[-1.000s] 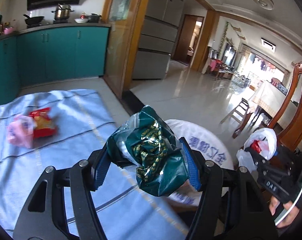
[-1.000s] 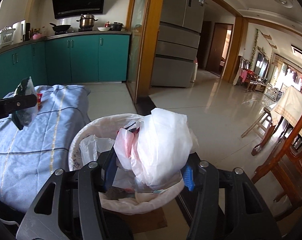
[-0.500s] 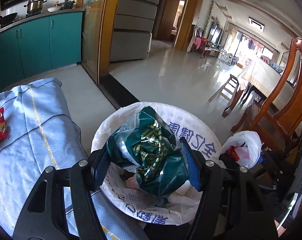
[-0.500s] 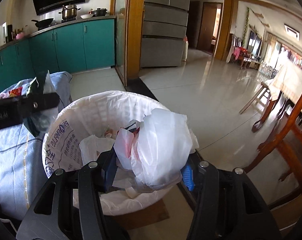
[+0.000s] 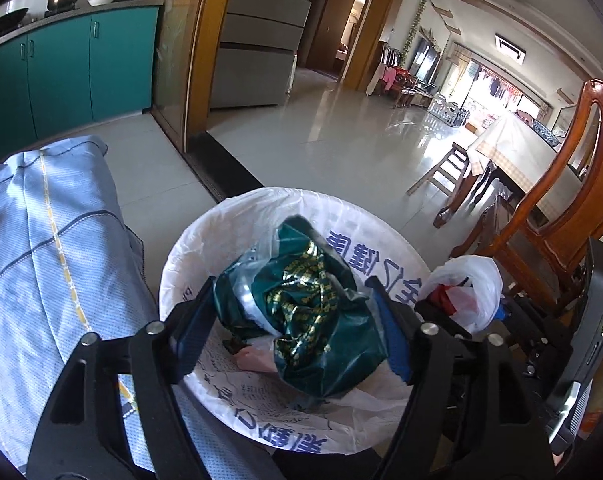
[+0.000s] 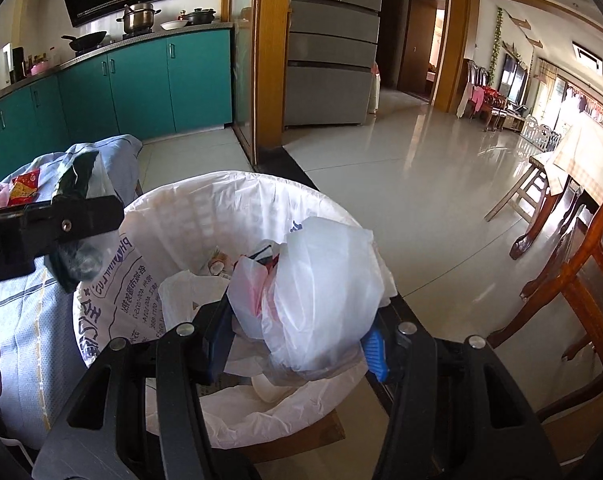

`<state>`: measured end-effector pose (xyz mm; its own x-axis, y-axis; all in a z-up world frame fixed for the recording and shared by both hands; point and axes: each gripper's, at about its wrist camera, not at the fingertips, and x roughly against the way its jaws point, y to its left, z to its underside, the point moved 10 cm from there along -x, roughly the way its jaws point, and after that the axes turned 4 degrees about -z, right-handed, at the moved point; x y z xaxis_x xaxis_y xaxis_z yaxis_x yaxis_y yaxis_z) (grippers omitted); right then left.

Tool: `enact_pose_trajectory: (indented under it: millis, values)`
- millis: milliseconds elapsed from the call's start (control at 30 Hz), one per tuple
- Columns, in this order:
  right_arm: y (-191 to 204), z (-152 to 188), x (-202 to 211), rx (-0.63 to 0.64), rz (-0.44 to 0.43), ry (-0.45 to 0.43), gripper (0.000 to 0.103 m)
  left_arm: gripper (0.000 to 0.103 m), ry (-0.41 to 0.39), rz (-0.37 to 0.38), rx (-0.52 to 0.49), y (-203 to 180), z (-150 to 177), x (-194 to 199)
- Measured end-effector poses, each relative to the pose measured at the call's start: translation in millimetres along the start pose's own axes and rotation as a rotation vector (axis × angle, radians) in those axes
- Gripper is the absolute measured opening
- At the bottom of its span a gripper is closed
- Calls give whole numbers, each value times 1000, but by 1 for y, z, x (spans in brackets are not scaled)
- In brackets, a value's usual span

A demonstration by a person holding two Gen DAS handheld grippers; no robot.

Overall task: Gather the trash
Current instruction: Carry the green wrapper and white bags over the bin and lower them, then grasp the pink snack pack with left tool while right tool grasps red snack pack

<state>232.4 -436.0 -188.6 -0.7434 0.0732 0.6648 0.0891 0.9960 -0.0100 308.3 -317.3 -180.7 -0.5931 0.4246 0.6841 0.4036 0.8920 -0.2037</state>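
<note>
My left gripper (image 5: 291, 328) is shut on a crumpled dark green wrapper with gold print (image 5: 309, 316) and holds it over the mouth of a trash bin lined with a white printed bag (image 5: 261, 216). My right gripper (image 6: 295, 336) is shut on a white plastic bag with red and pink inside (image 6: 317, 292), held over the same bin (image 6: 189, 196). The white bag also shows in the left wrist view (image 5: 467, 292), and the green wrapper in the right wrist view (image 6: 79, 184). A red snack packet (image 6: 23, 186) lies on the blue cloth.
A table with a blue checked cloth (image 5: 41, 260) stands left of the bin. A wooden chair (image 5: 561, 208) stands on the right. Teal kitchen cabinets (image 6: 141, 84) and a fridge (image 6: 329, 60) are behind, with open tiled floor (image 6: 401, 184) beyond.
Both grippers have moved from the table side to over the bin, each still shut on its trash. The bin now fills the lower middle of both views.
</note>
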Motion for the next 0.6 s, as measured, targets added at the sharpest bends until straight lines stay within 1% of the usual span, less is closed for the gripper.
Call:
enact_pose_trajectory:
  millis: [67,133,200,233,300,400,467,567,600]
  values:
    - [0,-1,0,3,1,1,55,82,-2,5,0,-1,0,4]
    - [2,-2,0,7,-2,6,60,85,-16,5,-4,1,-1,10]
    - [5,-3,1,16,-1,3,67,87,-28,-15,-4,8,-2,16]
    - [7,-4,1,20,-2,1,69,88,-36,-44,2,17,-2,20]
    - [13,-7,3,31,-5,-9,77,88,-61,-119,24,40,-2,32]
    - [25,-14,8,51,-28,-34,85,88,-122,-262,100,101,-5,59]
    - [37,-20,11,80,-42,-47,85,88,-154,-401,195,161,-9,82]
    - [55,-29,16,109,-71,-66,85,88,-168,-562,346,245,-10,109]
    - [65,-33,18,119,-91,-75,85,88,-181,-592,383,265,-11,117]
